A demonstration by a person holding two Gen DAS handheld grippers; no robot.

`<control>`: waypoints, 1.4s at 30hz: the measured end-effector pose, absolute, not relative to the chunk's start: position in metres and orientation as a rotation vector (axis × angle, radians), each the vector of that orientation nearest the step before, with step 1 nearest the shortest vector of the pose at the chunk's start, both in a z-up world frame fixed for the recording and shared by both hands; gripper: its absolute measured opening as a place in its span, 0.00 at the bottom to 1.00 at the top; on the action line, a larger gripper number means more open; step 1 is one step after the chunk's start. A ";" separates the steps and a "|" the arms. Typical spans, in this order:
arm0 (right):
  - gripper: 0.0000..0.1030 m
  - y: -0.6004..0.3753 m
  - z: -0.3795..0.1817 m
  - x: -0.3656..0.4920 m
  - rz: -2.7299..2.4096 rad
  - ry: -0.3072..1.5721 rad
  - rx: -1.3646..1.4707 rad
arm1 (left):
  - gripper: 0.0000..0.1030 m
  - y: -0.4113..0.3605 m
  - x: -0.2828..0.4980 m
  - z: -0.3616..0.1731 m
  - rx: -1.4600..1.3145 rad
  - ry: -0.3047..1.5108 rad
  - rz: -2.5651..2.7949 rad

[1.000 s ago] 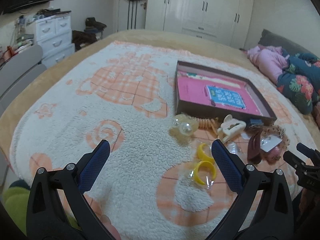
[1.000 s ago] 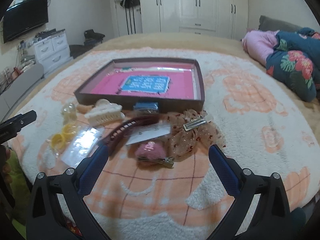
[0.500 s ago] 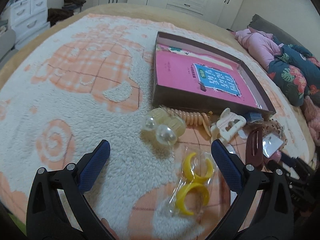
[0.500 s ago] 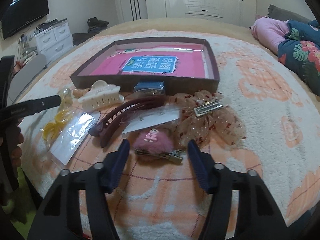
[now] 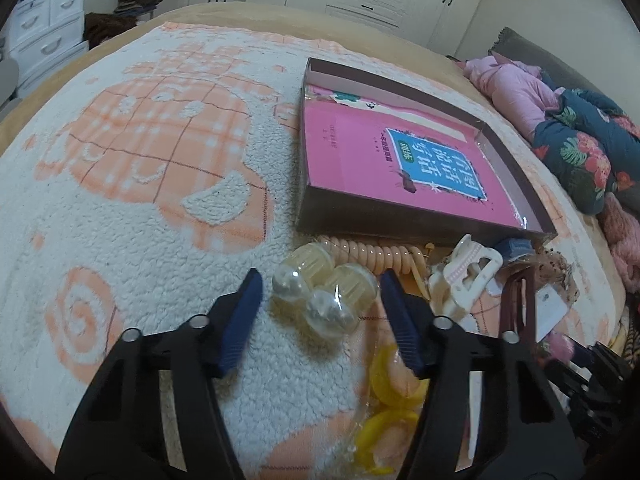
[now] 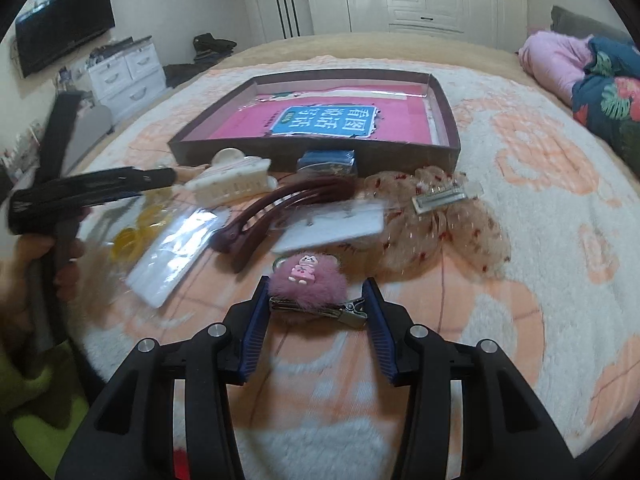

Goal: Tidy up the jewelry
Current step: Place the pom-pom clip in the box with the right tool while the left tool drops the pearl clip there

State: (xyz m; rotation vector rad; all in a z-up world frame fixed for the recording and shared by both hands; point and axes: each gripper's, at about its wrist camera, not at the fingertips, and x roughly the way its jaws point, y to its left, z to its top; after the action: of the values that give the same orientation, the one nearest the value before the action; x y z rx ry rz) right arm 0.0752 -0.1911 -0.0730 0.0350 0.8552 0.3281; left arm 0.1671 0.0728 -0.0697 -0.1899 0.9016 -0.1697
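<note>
A dark shallow box (image 5: 400, 216) with a pink book inside lies on the bed; it also shows in the right wrist view (image 6: 440, 120). My left gripper (image 5: 320, 304) is open, its fingers on either side of a pale yellow bobble hair tie with pearl balls (image 5: 324, 292). My right gripper (image 6: 318, 302) is open, its fingers on either side of a pink fluffy hair clip (image 6: 306, 280), not clamped on it. The left gripper also shows in the right wrist view (image 6: 96, 190).
Hair things lie in front of the box: peach coil tie (image 5: 380, 254), white claw clip (image 6: 230, 182), maroon clip (image 6: 280, 208), yellow rings in a bag (image 5: 390, 380), beige scrunchie (image 6: 448, 232), white card (image 6: 332, 228), blue item (image 6: 326, 162). Clothes (image 6: 600, 80) lie at the right.
Both grippers have moved forward and down and narrowed. The left now brackets the pearl hair tie, the right brackets the pink fluffy clip.
</note>
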 end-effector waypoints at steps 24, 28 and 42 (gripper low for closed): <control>0.43 -0.224 -0.020 0.103 0.278 0.700 0.104 | 0.39 0.079 0.144 -0.021 -0.214 0.790 -0.239; 0.43 -0.229 -0.015 0.124 0.268 0.682 0.103 | 0.39 0.075 0.156 -0.012 -0.203 0.766 -0.243; 0.43 -0.235 -0.031 0.212 0.215 0.775 0.093 | 0.39 0.043 0.222 -0.016 -0.200 0.783 -0.285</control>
State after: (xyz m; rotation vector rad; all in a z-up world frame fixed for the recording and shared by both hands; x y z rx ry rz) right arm 0.2119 -0.2348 -0.0313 0.0925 0.7745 0.2151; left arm 0.2225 0.0427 -0.0163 -0.1997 0.7825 -0.2852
